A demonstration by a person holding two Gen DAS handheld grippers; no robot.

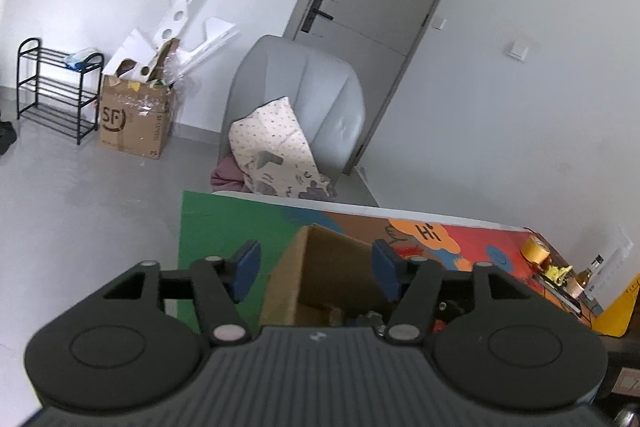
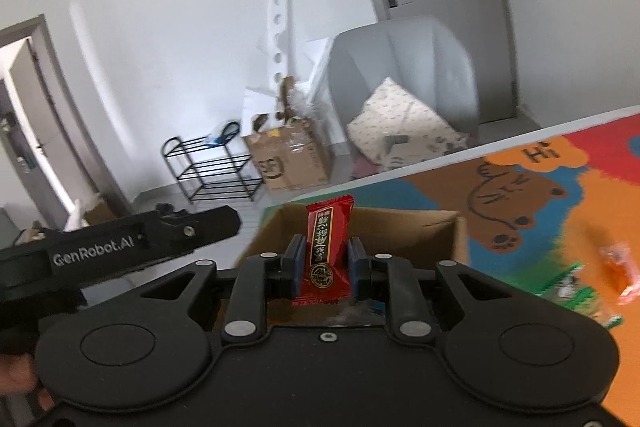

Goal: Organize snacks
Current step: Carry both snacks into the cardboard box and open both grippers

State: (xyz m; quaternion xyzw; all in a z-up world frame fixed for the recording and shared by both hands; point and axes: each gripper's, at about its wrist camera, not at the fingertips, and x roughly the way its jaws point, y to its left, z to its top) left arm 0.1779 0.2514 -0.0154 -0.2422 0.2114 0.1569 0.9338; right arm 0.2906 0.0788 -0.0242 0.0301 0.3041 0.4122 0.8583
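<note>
Right tongs (image 2: 323,263) clamped on a red snack packet (image 2: 326,251) over the cardboard box (image 2: 420,227); left tongs (image 1: 316,269) apart, empty, box at 12 o'clock.

Red snack bar (image 2: 326,251), sealed wrapper with black-and-gold label, upright between blue pads (image 2: 298,261), above open cardboard box (image 2: 440,223). Box brown, flaps up, on colourful mat at counter corner; contents hard to make out. Orange packet (image 2: 618,269) and green-white packet (image 2: 572,283), both blurred, flat on mat right of box.

Colourful cartoon mat (image 2: 540,195) under open cardboard box (image 2: 400,223)
</note>
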